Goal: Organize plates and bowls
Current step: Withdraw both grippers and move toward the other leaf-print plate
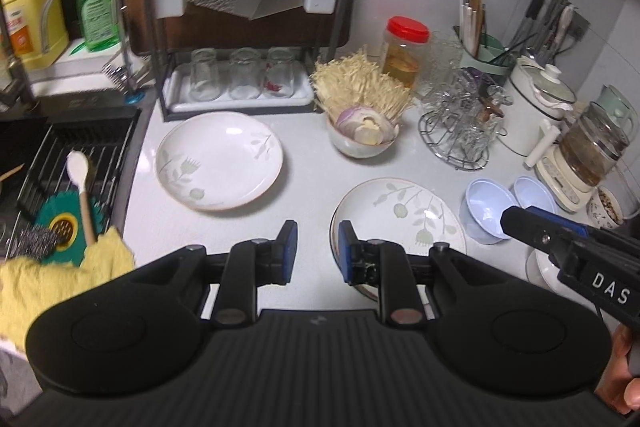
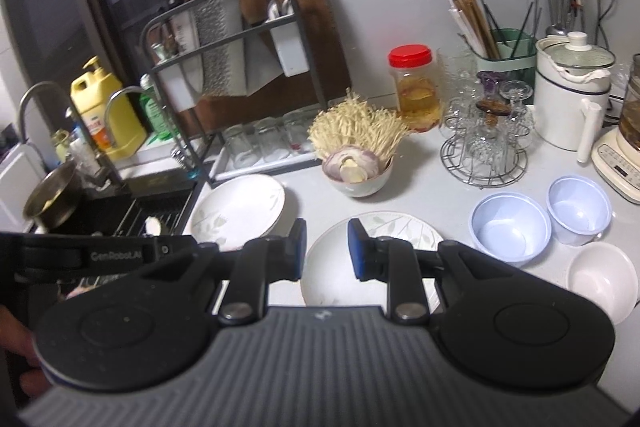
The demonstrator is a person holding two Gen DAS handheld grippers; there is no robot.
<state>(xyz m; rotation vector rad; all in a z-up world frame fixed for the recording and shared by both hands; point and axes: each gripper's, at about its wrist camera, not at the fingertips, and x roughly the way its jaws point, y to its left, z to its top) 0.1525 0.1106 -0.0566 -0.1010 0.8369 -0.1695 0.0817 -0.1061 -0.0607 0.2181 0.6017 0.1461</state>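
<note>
left of the near leaf-print plate (image 1: 400, 215): far plate (image 1: 219, 159), by the sink (image 1: 80, 163). directly over its near rim: left gripper (image 1: 318, 251), right gripper (image 2: 327, 247), both narrowly parted, empty. right of it: two blue bowls (image 2: 510, 227), white bowl (image 2: 604, 279), likely nearer the right gripper.

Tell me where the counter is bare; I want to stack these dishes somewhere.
Bare counter lies between the far plate, the near plate and the food bowl. The right side is crowded: blue bowls, a white bowl, the glass rack.
</note>
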